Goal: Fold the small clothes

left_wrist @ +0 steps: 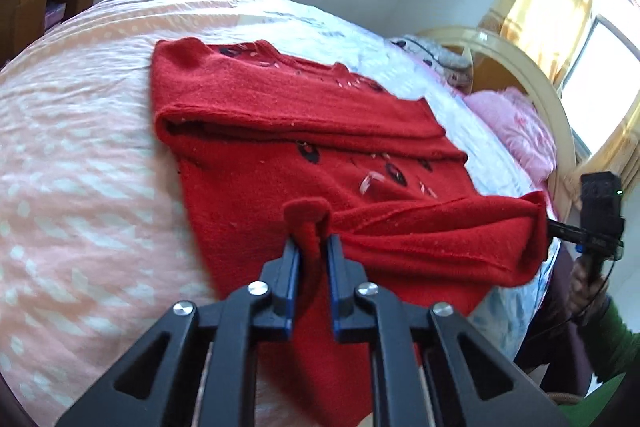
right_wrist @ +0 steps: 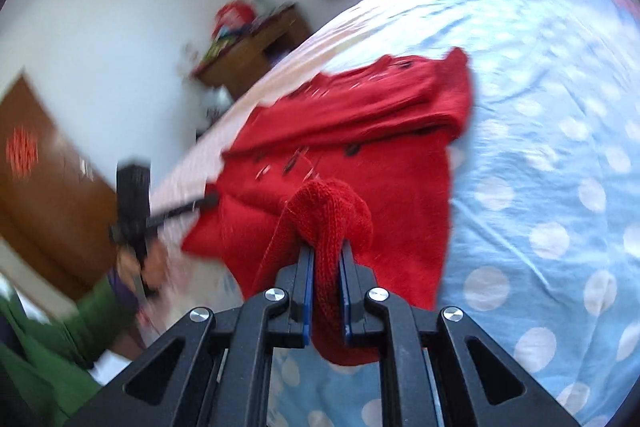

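A small red knit sweater (left_wrist: 280,131) with dark button-like dots lies on the bed, one sleeve folded across its chest. My left gripper (left_wrist: 313,247) is shut on a pinch of its near red edge, the fabric bunched up between the pads. In the right wrist view the same sweater (right_wrist: 360,155) spreads over the blue dotted sheet, and my right gripper (right_wrist: 326,255) is shut on a thick ribbed fold of it, lifted off the bed. The other gripper and the hand that holds it show at the side in each view.
The bed has a pink dotted cover (left_wrist: 80,147) on one half and a blue dotted sheet (right_wrist: 540,167) on the other. A pink pillow (left_wrist: 516,131) lies by the curved headboard (left_wrist: 520,67). A wooden desk (right_wrist: 256,47) stands by the wall. A green sleeve (right_wrist: 60,327) is nearby.
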A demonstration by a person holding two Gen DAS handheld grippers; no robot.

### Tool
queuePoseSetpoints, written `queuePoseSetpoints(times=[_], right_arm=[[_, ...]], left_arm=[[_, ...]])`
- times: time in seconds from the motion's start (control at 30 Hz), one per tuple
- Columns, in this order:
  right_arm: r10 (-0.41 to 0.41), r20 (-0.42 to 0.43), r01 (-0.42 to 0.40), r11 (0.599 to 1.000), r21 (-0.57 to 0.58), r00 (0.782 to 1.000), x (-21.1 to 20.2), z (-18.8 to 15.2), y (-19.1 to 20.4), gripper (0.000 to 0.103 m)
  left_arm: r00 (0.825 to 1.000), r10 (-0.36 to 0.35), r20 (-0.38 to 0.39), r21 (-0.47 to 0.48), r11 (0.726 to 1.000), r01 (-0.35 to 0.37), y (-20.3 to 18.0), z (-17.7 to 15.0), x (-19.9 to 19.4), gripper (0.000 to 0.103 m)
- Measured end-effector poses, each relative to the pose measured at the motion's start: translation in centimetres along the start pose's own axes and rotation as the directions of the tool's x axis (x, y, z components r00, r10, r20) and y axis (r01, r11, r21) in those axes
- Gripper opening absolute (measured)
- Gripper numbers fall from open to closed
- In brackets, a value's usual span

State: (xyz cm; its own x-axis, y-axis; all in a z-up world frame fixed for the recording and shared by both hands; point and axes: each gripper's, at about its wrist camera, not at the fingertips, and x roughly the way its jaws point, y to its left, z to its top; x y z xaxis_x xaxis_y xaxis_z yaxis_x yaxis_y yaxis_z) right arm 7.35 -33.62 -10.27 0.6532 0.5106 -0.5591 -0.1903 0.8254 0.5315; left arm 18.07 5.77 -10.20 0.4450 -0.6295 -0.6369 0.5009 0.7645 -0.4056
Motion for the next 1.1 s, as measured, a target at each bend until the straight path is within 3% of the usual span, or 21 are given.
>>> queuePoseSetpoints(times=[0.1, 0.17, 0.27, 0.33, 0.4, 0.53, 0.7, 0.77, 0.8, 0.87, 0.93, 1.1], right_arm=[[0.034, 0.049, -0.044, 0.979, 0.201, 0.998, 0.1, 0.4, -3.5, 0.010], [0.040, 0.045, -0.051, 0.958, 0.284, 0.998, 0.9, 0.1, -5.3, 0.010], [0.015, 0.003, -0.016, 0.963, 0.269, 1.000, 2.4, -0.6, -5.1, 0.010], [0.000, -0.006, 0.001, 0.973, 0.233, 1.000, 2.5, -0.8, -4.4, 0.010], [-0.008, -0.009, 0.010, 0.977, 0.213, 1.000, 2.3, -0.7, -4.1, 0.010], [-0.003, -0.021, 0.007, 0.976, 0.217, 1.000, 2.5, -0.8, -4.4, 0.010], [0.002, -0.022, 0.003, 0.973, 0.230, 1.000, 2.7, -1.4, -4.7, 0.010], [0.001, -0.025, 0.005, 0.972, 0.235, 1.000, 2.8, -1.7, -4.8, 0.010], [0.002, -0.025, 0.004, 0.972, 0.237, 1.000, 2.8, -1.8, -4.9, 0.010], [0.006, -0.023, 0.000, 0.971, 0.238, 1.000, 2.7, -1.9, -4.9, 0.010], [-0.001, -0.025, 0.006, 0.974, 0.226, 1.000, 2.5, -1.9, -4.5, 0.011], [-0.003, -0.056, 0.009, 0.994, 0.106, 0.998, 1.4, -1.6, -1.6, 0.011]], left_arm=[[0.999, 0.045, 0.009, -0.013, 0.999, -0.044, 0.5, 0.1, -0.3, 0.013], [0.998, 0.065, -0.026, -0.026, 0.998, -0.065, 0.8, 0.2, 0.4, 0.013], [0.998, 0.040, -0.039, -0.016, 0.999, -0.040, 0.3, 0.0, 0.5, 0.022], [0.999, 0.031, -0.036, 0.011, 0.999, -0.031, -0.5, -0.1, 0.5, 0.042], [0.999, 0.023, -0.029, 0.037, 0.999, -0.022, -1.2, -0.3, 0.6, 0.054], [0.997, 0.074, -0.016, 0.106, 0.992, -0.072, -2.5, 0.0, 1.7, 0.057], [0.990, 0.142, 0.012, 0.183, 0.973, -0.142, -3.7, 0.3, 3.2, 0.050], [0.991, 0.130, 0.015, 0.197, 0.972, -0.130, -4.4, -0.1, 3.3, 0.029], [0.991, 0.130, 0.017, 0.199, 0.971, -0.130, -4.5, -0.3, 3.2, 0.012], [0.993, 0.116, 0.016, 0.169, 0.979, -0.117, -4.7, -0.5, 2.9, 0.009], [0.998, 0.057, 0.031, 0.087, 0.994, -0.059, -4.3, -0.5, 1.9, 0.008], [0.983, -0.061, 0.171, -0.019, 0.998, 0.066, -4.6, -0.3, -4.1, 0.008]])
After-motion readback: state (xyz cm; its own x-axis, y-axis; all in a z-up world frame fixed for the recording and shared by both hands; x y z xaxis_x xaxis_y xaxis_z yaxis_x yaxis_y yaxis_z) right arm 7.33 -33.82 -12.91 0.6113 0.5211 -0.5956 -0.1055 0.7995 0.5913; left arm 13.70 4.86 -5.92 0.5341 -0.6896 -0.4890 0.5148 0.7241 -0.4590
